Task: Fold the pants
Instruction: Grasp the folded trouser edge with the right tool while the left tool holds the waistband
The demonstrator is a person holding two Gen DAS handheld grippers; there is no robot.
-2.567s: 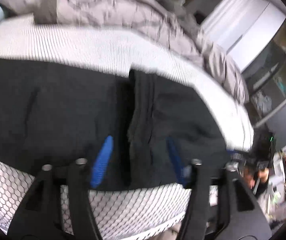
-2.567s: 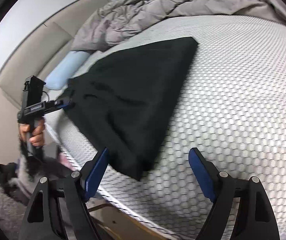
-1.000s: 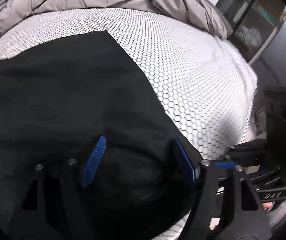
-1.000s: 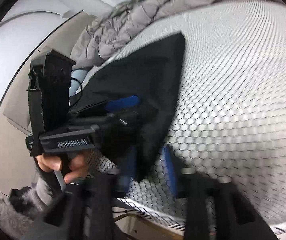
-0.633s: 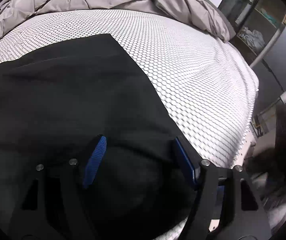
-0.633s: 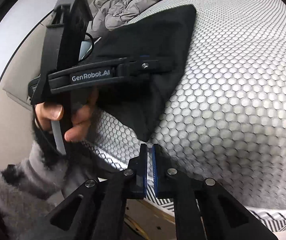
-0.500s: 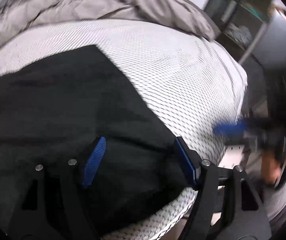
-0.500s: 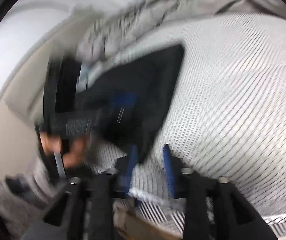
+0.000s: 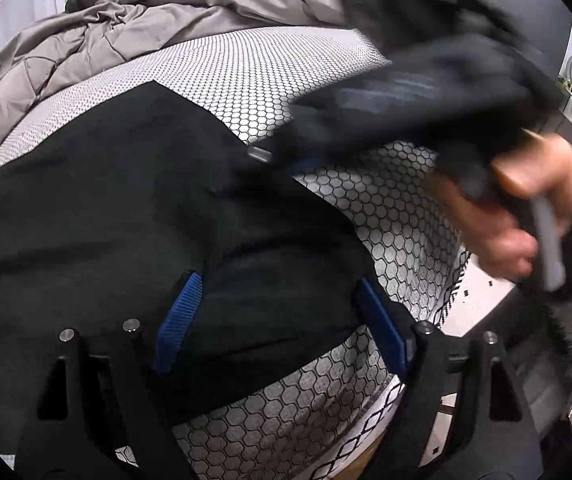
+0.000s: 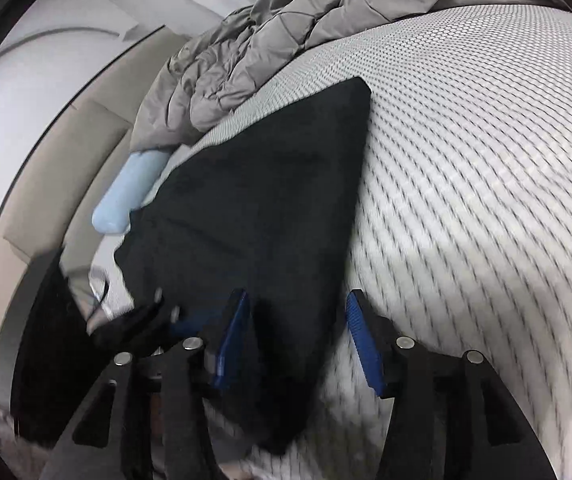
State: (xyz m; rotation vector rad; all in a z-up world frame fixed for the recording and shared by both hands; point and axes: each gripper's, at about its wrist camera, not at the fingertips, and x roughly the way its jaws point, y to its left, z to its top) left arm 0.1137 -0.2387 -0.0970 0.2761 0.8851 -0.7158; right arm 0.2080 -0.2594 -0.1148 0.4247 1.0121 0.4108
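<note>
Left wrist: left tool (image 9: 278,320) opening, pads straddling black pants (image 9: 126,208) lying directly ahead on bed (image 9: 286,64), gripping nothing.

Right wrist: right tool (image 10: 294,340) partly open around near corner of pants (image 10: 270,200) (long axis running away), not clamped.

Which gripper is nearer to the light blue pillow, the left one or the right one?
Left. The left gripper works at the side of the black pants where the light blue pillow lies; the right gripper straddles their opposite near corner.
</note>
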